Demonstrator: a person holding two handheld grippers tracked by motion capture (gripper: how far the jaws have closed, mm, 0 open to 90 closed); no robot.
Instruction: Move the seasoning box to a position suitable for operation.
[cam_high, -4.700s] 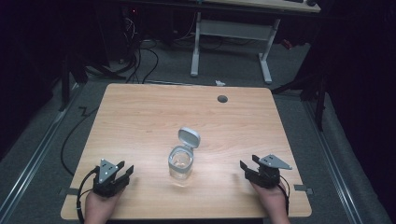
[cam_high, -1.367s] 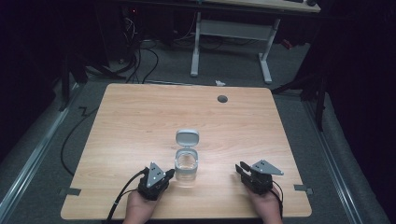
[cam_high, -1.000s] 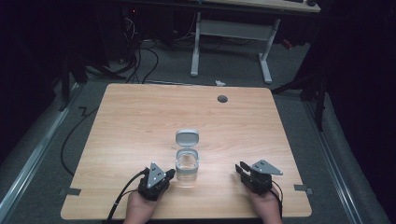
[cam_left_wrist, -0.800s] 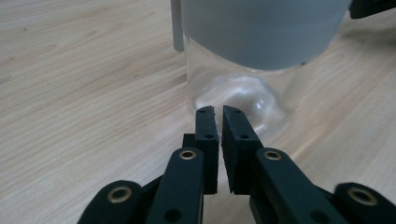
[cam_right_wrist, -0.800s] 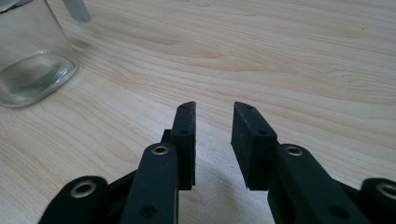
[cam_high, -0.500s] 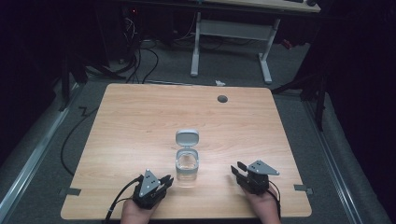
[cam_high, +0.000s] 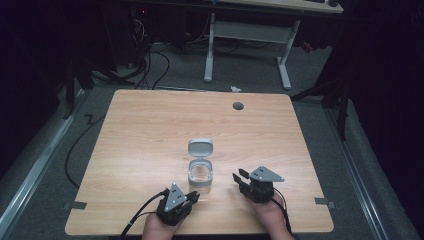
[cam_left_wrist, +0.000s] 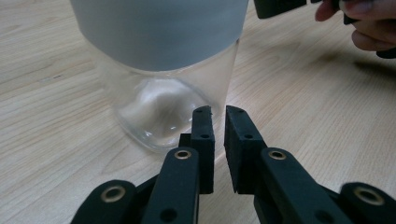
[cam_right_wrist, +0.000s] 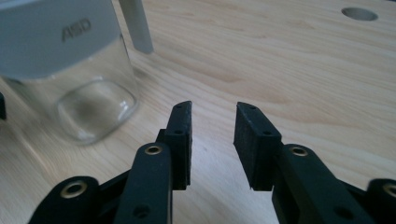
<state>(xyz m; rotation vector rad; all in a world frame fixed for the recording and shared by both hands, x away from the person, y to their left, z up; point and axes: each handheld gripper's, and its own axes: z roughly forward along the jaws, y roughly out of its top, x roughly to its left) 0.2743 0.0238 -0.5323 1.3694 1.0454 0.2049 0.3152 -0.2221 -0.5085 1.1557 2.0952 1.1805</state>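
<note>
A clear glass jar (cam_high: 201, 176) with a grey collar stands near the table's front middle, its grey flip lid (cam_high: 200, 148) tilted up behind it. My left gripper (cam_high: 192, 196) lies on the wood just left of and in front of the jar. Its jaws are nearly together with nothing between them, and its tips (cam_left_wrist: 219, 112) stop just short of the jar's base (cam_left_wrist: 159, 107). My right gripper (cam_high: 240, 176) rests to the right of the jar, open and empty (cam_right_wrist: 213, 106), with the jar (cam_right_wrist: 88, 105) off to its left.
A round cable hole (cam_high: 238, 106) sits at the wooden table's (cam_high: 150, 130) far right. Tape marks (cam_high: 75, 205) lie near the front corners. Beyond the table are a white desk frame (cam_high: 245, 35) and floor cables (cam_high: 145, 65).
My left gripper came in from the table's front left to beside the jar, then drew back slightly toward the front edge. My right gripper edged left toward the jar.
</note>
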